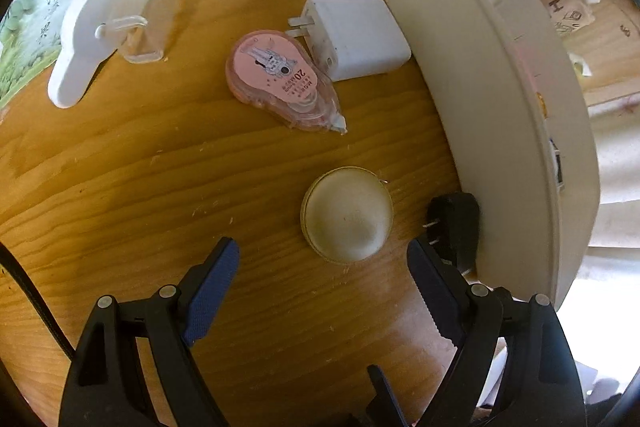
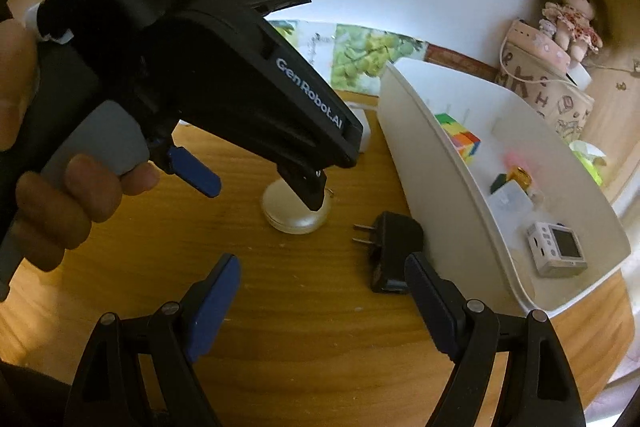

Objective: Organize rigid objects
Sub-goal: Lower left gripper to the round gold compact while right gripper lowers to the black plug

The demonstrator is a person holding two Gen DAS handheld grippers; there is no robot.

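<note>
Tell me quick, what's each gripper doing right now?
Left gripper: open, holding nothing, above the round case.
Right gripper: open, holding nothing.

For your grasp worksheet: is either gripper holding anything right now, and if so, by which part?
Nothing is held. The left gripper and right gripper both stand open, empty, above the table.

The left hand-held gripper (image 2: 256, 183) covers part of the round case (image 2: 294, 219); small things deep in the bin (image 2: 404, 131) blur together.
</note>
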